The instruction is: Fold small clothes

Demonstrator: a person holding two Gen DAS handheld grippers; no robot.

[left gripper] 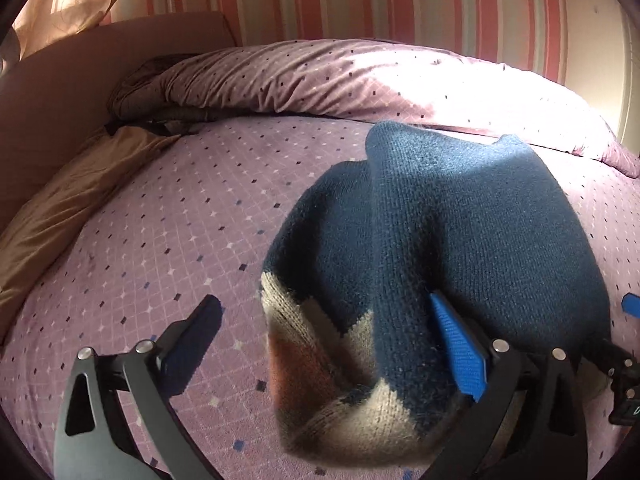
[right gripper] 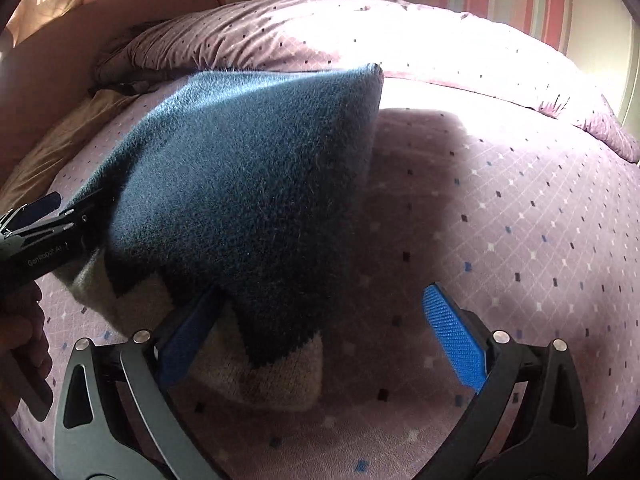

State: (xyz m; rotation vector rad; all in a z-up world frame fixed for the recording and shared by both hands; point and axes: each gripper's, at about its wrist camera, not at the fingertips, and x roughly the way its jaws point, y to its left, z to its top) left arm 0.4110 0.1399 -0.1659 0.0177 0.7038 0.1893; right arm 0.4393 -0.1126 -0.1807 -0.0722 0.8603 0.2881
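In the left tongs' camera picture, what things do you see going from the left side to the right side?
Tan pillow → dotted purple bedsheet → dark blue knitted garment with tan and rust patches → a blue tip of the right tongs at the far right edge.

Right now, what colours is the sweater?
Sweater: dark teal-blue, with beige and rust zigzag at the hem. Best in left wrist view.

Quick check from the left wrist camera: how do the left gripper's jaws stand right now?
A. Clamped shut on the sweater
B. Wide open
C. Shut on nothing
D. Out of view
B: the left gripper has both fingers spread far apart, with the knit sweater lying slack against the right-hand one, unpinched.
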